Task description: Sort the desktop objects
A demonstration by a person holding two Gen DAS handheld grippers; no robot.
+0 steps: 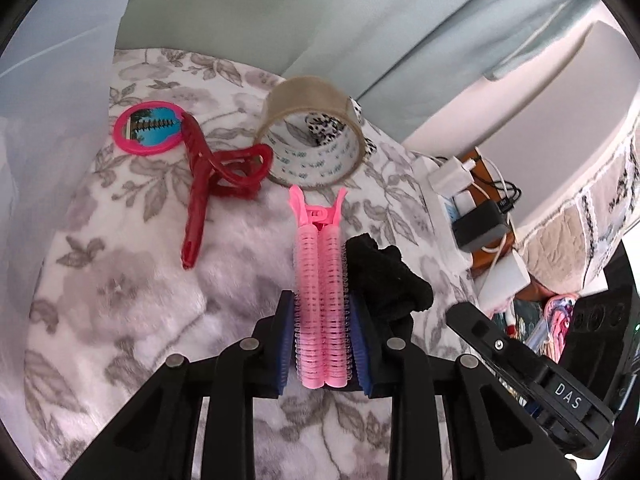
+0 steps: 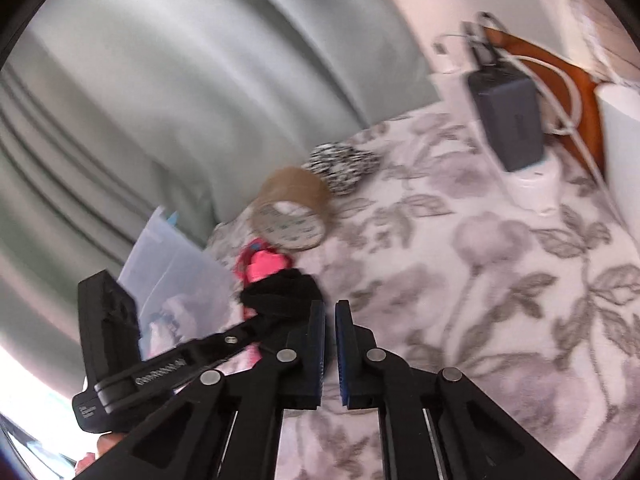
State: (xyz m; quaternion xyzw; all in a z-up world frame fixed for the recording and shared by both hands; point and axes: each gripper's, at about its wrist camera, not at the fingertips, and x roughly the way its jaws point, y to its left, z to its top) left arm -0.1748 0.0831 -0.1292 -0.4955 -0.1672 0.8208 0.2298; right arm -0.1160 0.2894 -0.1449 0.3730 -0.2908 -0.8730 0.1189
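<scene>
Jaws of the left gripper (image 1: 322, 340) squeeze the pink ribbed plastic hair-roller clip (image 1: 320, 304), low in the middle of the left view. It might slip and land on the flowery blanket (image 1: 120, 300). Right gripper (image 2: 330, 344) jaws are together, holding nothing, and could bump the black cloth scrunchie (image 2: 286, 290).

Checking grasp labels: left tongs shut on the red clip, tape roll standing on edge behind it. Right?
Wrong object. The left tongs are shut on the pink roller clip; the red clip lies free on the blanket. The tape roll does stand on edge behind it. The left wrist view shows this.
</scene>
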